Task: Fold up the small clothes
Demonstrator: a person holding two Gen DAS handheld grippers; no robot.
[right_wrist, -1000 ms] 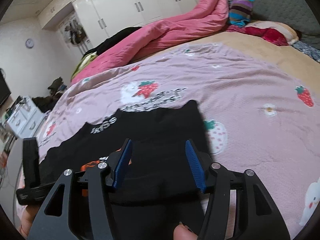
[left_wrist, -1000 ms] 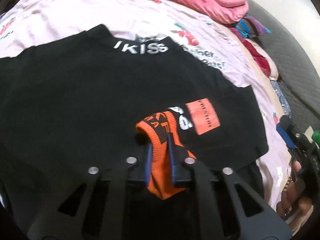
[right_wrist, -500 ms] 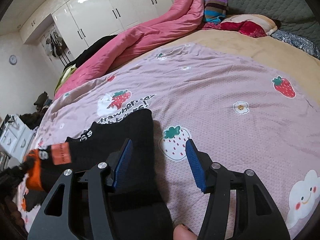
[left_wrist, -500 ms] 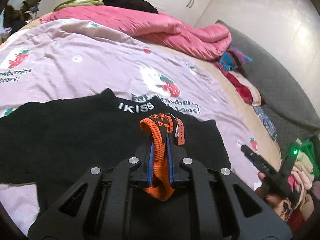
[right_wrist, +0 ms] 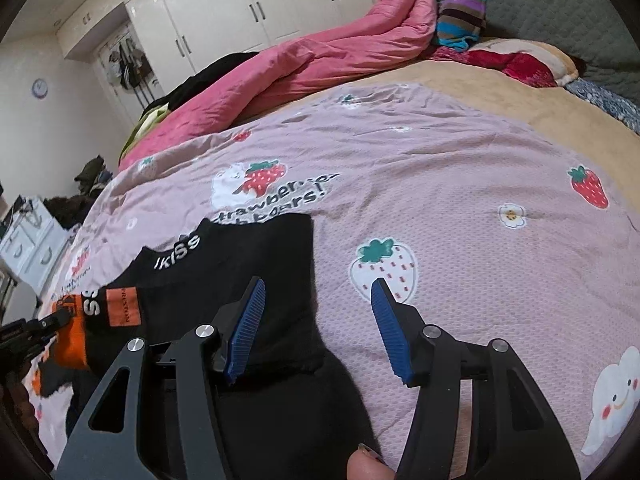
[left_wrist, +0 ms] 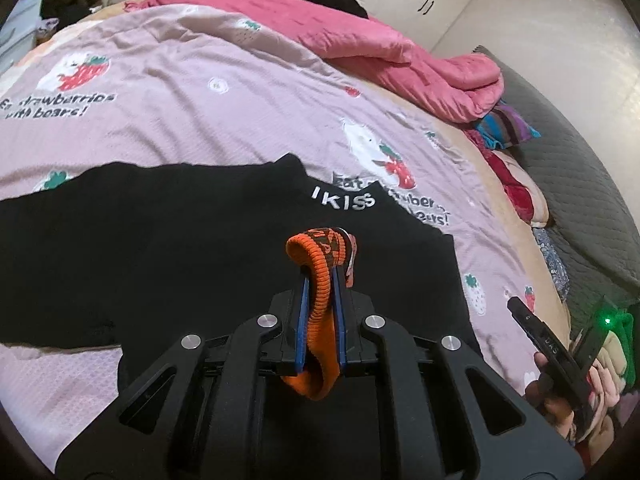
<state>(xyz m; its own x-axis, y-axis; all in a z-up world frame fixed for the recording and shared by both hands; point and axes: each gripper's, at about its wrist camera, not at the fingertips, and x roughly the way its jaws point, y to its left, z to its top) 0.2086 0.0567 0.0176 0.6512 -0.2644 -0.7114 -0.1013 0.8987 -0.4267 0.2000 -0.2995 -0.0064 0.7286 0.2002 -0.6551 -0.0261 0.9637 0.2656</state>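
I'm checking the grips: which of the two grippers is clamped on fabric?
The left gripper: its blue pads pinch the orange ribbed cuff of the black top. The right gripper stands open, nothing between its pads.

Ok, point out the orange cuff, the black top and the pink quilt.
orange cuff [left_wrist: 320, 280], left wrist view, on the ribbed knit between the pads.
black top [left_wrist: 160, 240], left wrist view, on the flat body.
pink quilt [right_wrist: 320, 60], right wrist view, on the rolled middle.
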